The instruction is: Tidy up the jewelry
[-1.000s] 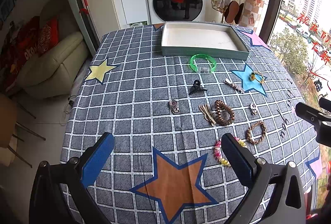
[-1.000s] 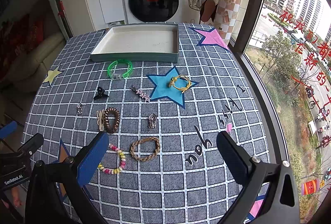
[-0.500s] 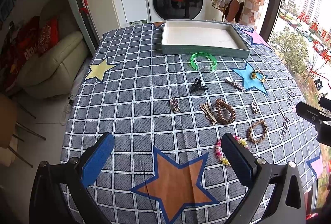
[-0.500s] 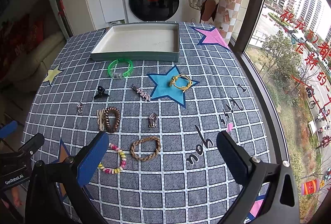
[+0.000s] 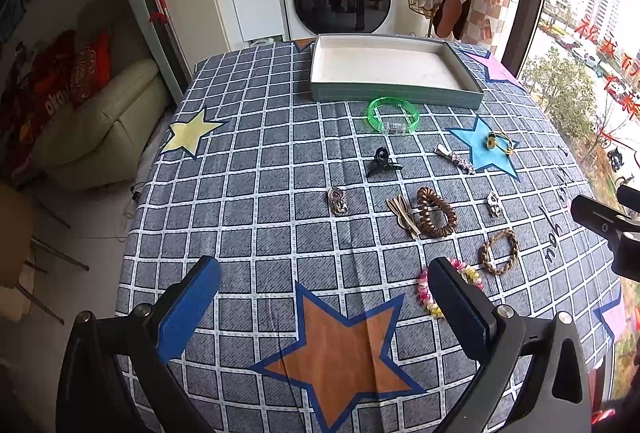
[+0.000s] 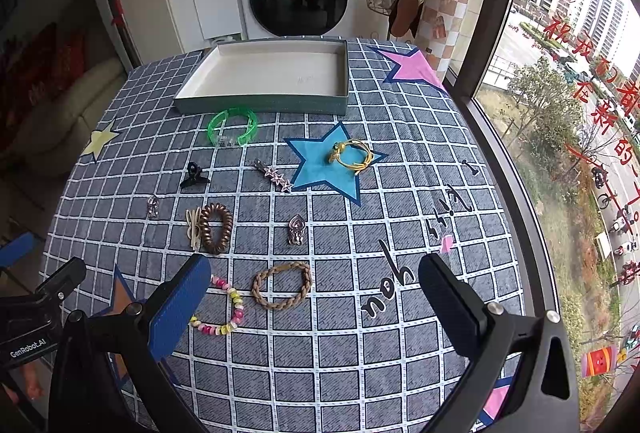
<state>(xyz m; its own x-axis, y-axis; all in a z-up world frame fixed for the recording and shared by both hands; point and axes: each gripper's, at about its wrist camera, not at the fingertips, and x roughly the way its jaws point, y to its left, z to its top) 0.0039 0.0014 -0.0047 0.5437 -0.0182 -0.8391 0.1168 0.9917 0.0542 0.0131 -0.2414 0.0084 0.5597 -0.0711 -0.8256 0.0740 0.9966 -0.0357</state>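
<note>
Lying flat: green bangle (image 6: 233,126) | brown coil tie (image 6: 216,227) | braided band (image 6: 282,284)

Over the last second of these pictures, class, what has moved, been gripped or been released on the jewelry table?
Nothing visibly changed. The left gripper and right gripper hover open and empty above the tablecloth; every piece lies where it lay, and the tray holds nothing.

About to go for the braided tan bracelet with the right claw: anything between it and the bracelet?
Nothing visible. The right claw is open with the braided tan bracelet lying flat between its fingers' line of approach; the beaded bracelet lies just left, apart from it.
</note>
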